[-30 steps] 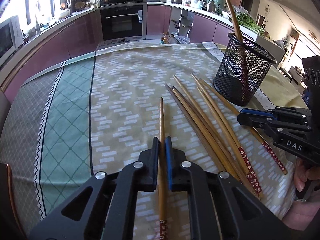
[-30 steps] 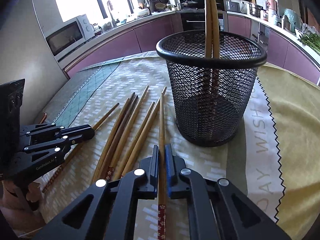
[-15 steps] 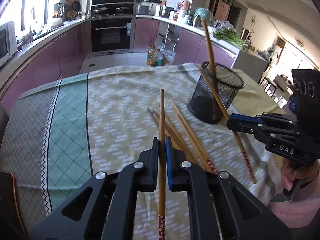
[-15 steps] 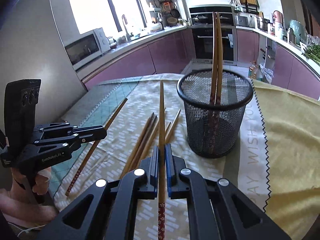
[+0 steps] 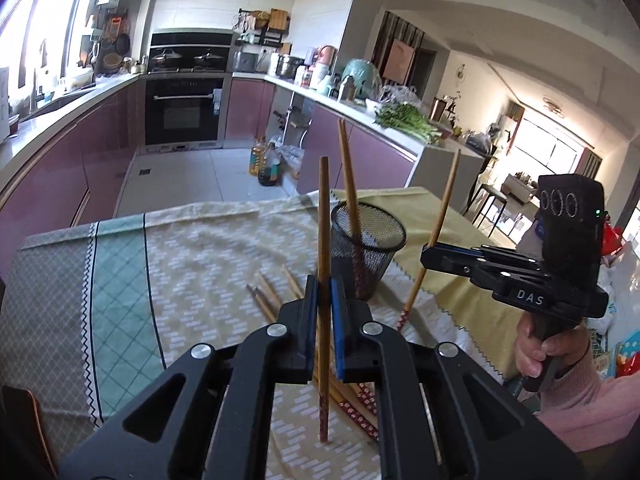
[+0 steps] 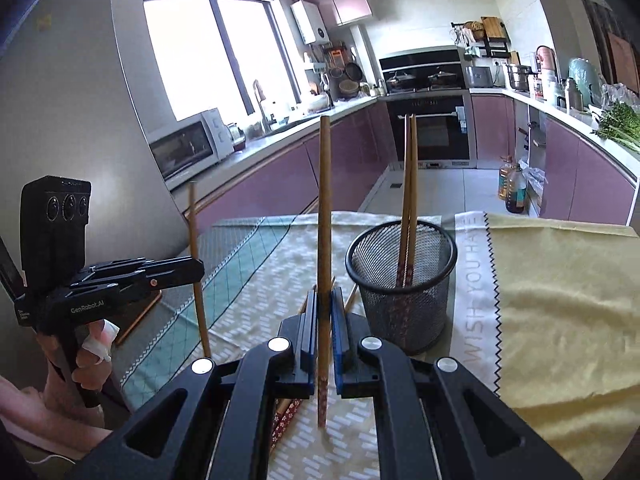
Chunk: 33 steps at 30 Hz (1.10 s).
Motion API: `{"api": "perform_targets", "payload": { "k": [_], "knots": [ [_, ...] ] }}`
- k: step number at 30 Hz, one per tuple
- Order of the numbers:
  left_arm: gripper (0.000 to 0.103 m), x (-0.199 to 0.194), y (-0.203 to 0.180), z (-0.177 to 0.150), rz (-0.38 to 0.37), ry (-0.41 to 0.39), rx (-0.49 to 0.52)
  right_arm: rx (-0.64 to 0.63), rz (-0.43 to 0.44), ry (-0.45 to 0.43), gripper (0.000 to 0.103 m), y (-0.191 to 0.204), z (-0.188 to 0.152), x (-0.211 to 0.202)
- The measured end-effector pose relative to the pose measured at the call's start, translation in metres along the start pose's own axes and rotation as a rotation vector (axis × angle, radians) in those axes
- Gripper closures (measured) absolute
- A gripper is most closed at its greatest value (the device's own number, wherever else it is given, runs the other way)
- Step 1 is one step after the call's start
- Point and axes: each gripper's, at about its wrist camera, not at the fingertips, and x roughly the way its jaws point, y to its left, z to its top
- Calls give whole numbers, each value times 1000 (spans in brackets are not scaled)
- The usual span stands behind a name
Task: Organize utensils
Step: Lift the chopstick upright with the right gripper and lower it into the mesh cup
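Observation:
My left gripper (image 5: 324, 284) is shut on a wooden chopstick (image 5: 324, 240), held upright above the table. My right gripper (image 6: 325, 294) is shut on another chopstick (image 6: 325, 208), also upright. Each gripper shows in the other's view, the right one (image 5: 430, 251) and the left one (image 6: 196, 270), both gripping their sticks. A black mesh holder (image 6: 402, 280) stands on the table with two chopsticks (image 6: 409, 184) in it; it also shows in the left wrist view (image 5: 368, 248). Several loose chopsticks (image 5: 272, 300) lie on the cloth in front of the holder.
The table has a patterned green and beige cloth (image 5: 192, 264) and a yellow cloth (image 6: 560, 300) to the right of the holder. Kitchen counters, an oven (image 5: 184, 112) and oil bottles (image 5: 266, 162) on the floor lie beyond the table's far edge.
Both grippers have lifted their chopsticks off the table and tilted them upright. The views have risen and pulled back from the holder.

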Motion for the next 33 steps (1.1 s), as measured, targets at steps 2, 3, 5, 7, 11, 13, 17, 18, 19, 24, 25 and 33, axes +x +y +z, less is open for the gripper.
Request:
{"api": "perform_targets", "payload": {
  "k": [2,3,5,7,11,13,17,18,19,24,25,33],
  "knots": [
    [96,-5,-2,5,-11,-20,6,1,5,-15,97,-4,4,-5],
    [96,-7,-3,8,-18,-30,7,0,7,-26,97,-4,6,-8],
    [96,-11,-6,16,-36,-50,8,-9,9,-44,97,-5,12,-12],
    [96,-11,-9,24,-46,-69,7,-15,10,-63,97,-7,19,-17],
    [96,-10,-15,49,-61,-120,9,-24,7,-109,97,-11,36,-28],
    [96,-8,-16,63,-68,-147,8,-35,-2,-134,97,-12,47,-34],
    [96,-6,-23,93,-92,-199,12,-55,-20,-184,97,-15,64,-42],
    [96,-6,-26,99,-93,-213,17,-58,-27,-194,97,-15,68,-43],
    [96,-4,-28,105,-95,-222,21,-58,-32,-201,97,-17,72,-43],
    [96,10,-40,125,-78,-241,39,-67,-76,-229,97,-23,82,-39],
    [96,14,-42,126,-75,-237,43,-67,-83,-223,97,-24,82,-37],
    [96,67,-52,119,-35,-108,81,-35,-110,-102,97,-44,75,3]
  ]
}}
